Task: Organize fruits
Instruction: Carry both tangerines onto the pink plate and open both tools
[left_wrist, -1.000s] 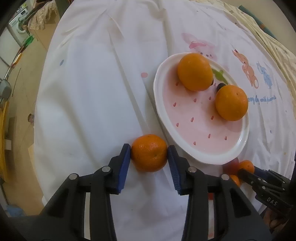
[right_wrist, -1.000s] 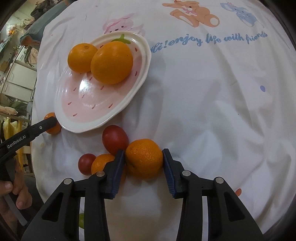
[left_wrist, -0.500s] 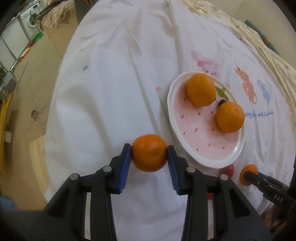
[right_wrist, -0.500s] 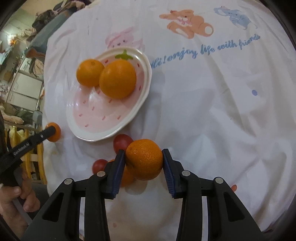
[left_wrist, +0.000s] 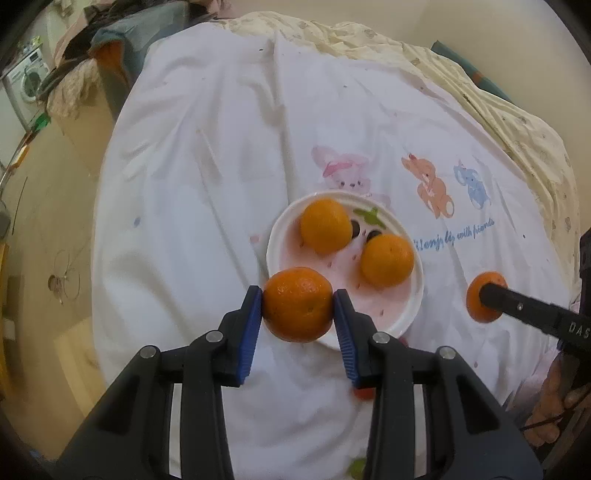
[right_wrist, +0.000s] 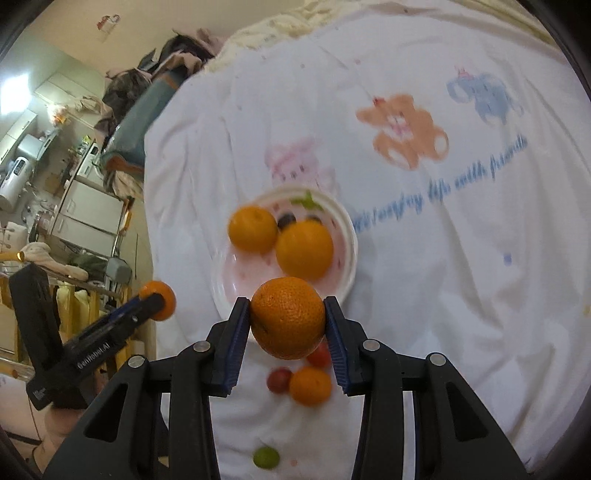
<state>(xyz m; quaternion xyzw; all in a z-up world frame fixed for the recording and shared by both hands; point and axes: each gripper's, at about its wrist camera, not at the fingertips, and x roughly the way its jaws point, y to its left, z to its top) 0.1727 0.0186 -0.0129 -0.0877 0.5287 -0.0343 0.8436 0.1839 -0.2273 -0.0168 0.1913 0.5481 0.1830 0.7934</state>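
My left gripper (left_wrist: 297, 312) is shut on an orange (left_wrist: 297, 303), held in the air over the near rim of the pink strawberry plate (left_wrist: 413, 306). Two oranges (left_wrist: 325, 226) (left_wrist: 386, 260) lie on that plate. My right gripper (right_wrist: 288, 319) is shut on another orange (right_wrist: 287, 316), lifted above the plate's (right_wrist: 347, 229) near edge. Each gripper shows in the other's view, the left one (right_wrist: 157, 300) at the left and the right one (left_wrist: 484, 302) at the right, both with their oranges. Beneath the right gripper a small orange (right_wrist: 310, 386) and two red tomatoes (right_wrist: 279, 380) (right_wrist: 320, 355) rest on the cloth.
A white cloth (left_wrist: 207, 192) printed with cartoon animals covers the table. A small green fruit (right_wrist: 265, 458) lies near the front edge. Beyond the table's left side are the floor, a washing machine (left_wrist: 26, 79) and piled clothes. A hand (left_wrist: 550, 402) grips the right tool.
Both grippers have risen with their oranges, lifting them off the cloth; the plate and cloth now look smaller and farther below. Both grips are unchanged.
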